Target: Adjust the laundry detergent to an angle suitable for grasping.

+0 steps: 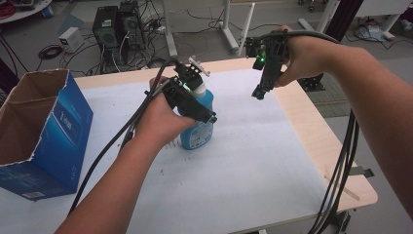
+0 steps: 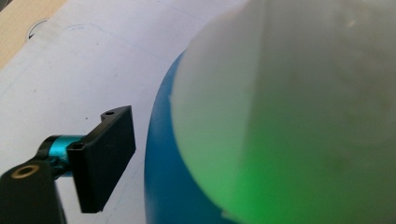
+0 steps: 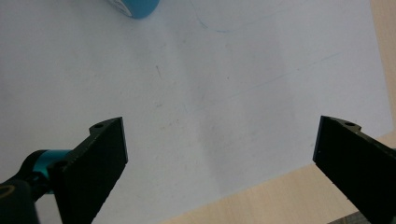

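Observation:
A blue bottle [image 1: 197,132] with a white cap [image 1: 200,87] stands upright on the white sheet [image 1: 243,165] near the table's middle. My left gripper [image 1: 200,108] reaches around its upper part from the left. In the left gripper view the cap [image 2: 289,116], lit green, and the blue shoulder [image 2: 161,186] loom close. One black finger [image 2: 105,158] stands a small gap away from the bottle; the other finger is hidden behind it. My right gripper [image 1: 258,92] hangs above the sheet's far right, pointing down, open [image 3: 219,163] with nothing between its fingers. The bottle's base [image 3: 135,7] lies far off.
An open blue cardboard box [image 1: 44,131] stands at the table's left edge. Bare wood [image 1: 316,136] borders the sheet on the right. Cables trail from both grippers, the right bundle [image 1: 341,170] hanging off the table's right side. Computer towers [image 1: 117,29] stand on the floor behind.

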